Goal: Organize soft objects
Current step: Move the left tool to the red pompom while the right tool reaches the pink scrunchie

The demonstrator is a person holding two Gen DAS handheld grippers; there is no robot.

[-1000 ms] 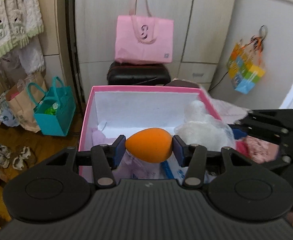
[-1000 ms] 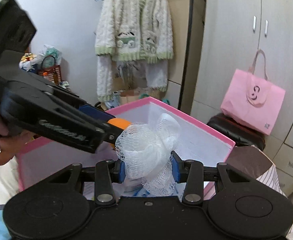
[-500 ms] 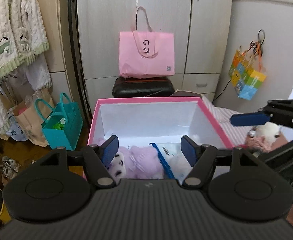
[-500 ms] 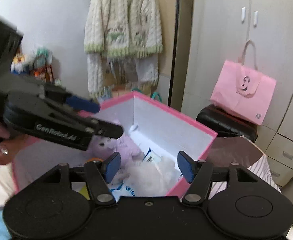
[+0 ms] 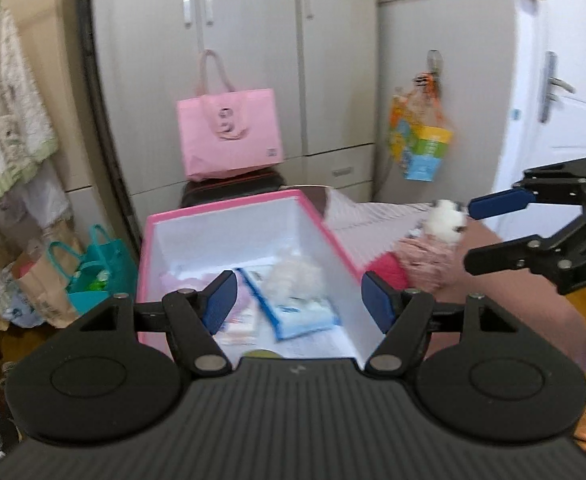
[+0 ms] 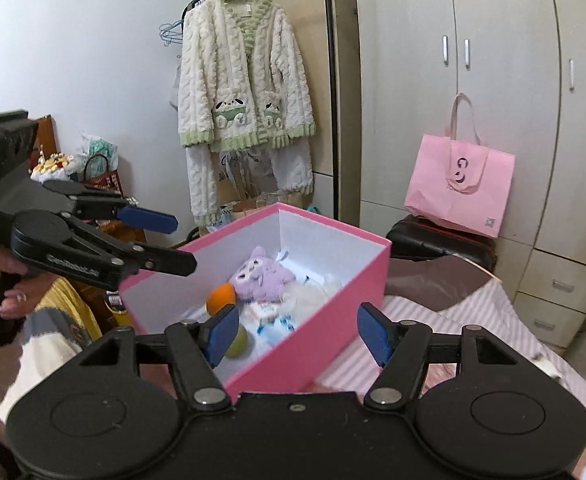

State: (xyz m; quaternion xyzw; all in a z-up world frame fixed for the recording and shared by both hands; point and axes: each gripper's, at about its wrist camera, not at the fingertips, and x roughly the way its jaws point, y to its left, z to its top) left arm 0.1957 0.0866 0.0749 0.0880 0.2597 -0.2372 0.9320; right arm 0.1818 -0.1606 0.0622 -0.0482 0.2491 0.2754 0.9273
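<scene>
An open pink box (image 6: 333, 312) holds a purple plush (image 6: 261, 276), an orange egg-shaped sponge (image 6: 221, 298), a green ball (image 6: 239, 342), a white mesh puff (image 6: 317, 288) and a blue packet (image 5: 301, 312). My right gripper (image 6: 297, 332) is open and empty above the box's near corner. My left gripper (image 5: 299, 300) is also open and empty, hovering over the box (image 5: 229, 210). Each gripper appears in the other's view: the left gripper (image 6: 184, 244) and the right gripper (image 5: 470, 232). A pink and white plush (image 5: 433, 240) lies on the table to the right of the box.
A pink tote bag (image 6: 459, 190) sits on a black suitcase (image 6: 437, 242) by the wardrobe. A cream cardigan (image 6: 245, 80) hangs on a rack. Teal and paper bags (image 5: 93, 276) stand on the floor. A striped cloth (image 6: 473, 320) covers the table, and a colourful bag (image 5: 419, 144) hangs on the wall.
Both grippers opened: the left let go of the orange sponge and the right let go of the white mesh puff, and both now lie in the box. Both hands drew back and rose.
</scene>
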